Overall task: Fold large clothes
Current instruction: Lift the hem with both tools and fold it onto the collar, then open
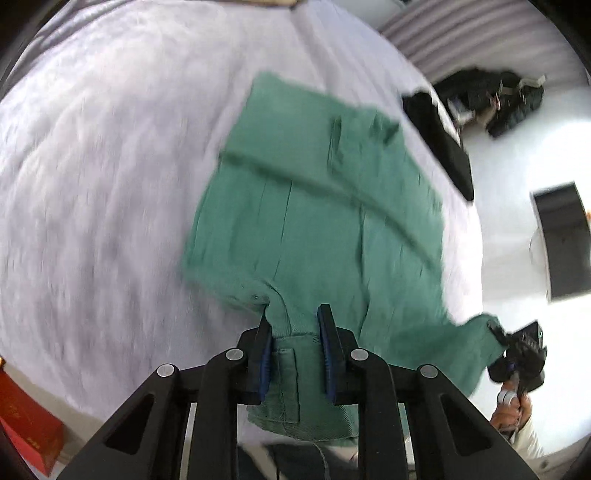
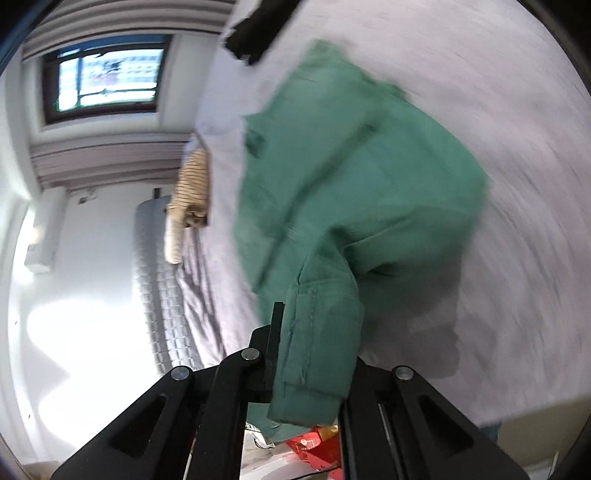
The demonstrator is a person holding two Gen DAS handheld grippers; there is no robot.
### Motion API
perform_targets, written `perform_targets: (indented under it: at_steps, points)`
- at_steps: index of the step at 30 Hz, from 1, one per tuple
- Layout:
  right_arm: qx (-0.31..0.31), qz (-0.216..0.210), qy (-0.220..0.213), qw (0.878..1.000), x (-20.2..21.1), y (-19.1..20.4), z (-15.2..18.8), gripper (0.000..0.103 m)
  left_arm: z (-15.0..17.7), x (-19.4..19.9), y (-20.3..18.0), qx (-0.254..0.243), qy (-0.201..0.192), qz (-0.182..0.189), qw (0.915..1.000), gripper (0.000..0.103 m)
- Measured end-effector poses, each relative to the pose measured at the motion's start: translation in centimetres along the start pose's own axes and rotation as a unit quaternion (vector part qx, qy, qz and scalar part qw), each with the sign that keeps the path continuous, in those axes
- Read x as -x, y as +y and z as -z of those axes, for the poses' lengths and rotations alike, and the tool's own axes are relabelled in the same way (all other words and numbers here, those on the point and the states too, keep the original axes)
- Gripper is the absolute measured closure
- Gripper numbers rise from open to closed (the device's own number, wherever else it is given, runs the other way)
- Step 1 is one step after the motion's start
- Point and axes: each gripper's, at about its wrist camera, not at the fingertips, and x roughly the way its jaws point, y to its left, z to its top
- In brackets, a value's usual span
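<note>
A large green garment point(image 1: 314, 206) lies spread on a pale lilac bedsheet point(image 1: 92, 166), its near edge lifted off the bed. My left gripper point(image 1: 295, 332) is shut on a folded edge of the green garment, with cloth hanging down between the fingers. The right gripper point(image 1: 517, 350) shows at the right of the left wrist view, holding another corner of the garment. In the right wrist view my right gripper point(image 2: 314, 332) is shut on a hemmed fold of the green garment point(image 2: 351, 177); the cloth hides the right finger. Both views are motion-blurred.
A black garment point(image 1: 439, 136) lies on the bed's far right edge, also in the right wrist view point(image 2: 258, 29). Dark bags point(image 1: 491, 99) sit on the floor. A red box point(image 1: 26, 424) is at the lower left. A striped pillow point(image 2: 192, 181) lies by the headboard.
</note>
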Motion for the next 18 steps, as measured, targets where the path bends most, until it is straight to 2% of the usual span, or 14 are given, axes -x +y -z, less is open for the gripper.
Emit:
perform_targets:
  at_steps: [5,9,13,18]
  points:
    - [0.038,-0.024,0.004,0.999,-2.6,4.9,-7.1,0.096,-7.2,1.0,-1.0,0.021,-0.067,-0.005,0.9975,0.079]
    - [0.051,-0.016,-0.001,0.999,-4.9,6.7,-12.3,0.096,-11.9,-0.4,-1.9,0.026,-0.103,-0.013,0.9943,0.079]
    - [0.05,0.017,0.002,0.999,-8.0,6.7,-17.5,0.096,-16.8,-3.9,-2.5,0.013,-0.103,-0.033,0.9941,0.079]
    - [0.036,0.062,-0.003,0.997,-11.4,5.1,-21.2,0.096,-21.3,-9.1,-2.6,-0.004,-0.073,-0.066,0.9951,0.079]
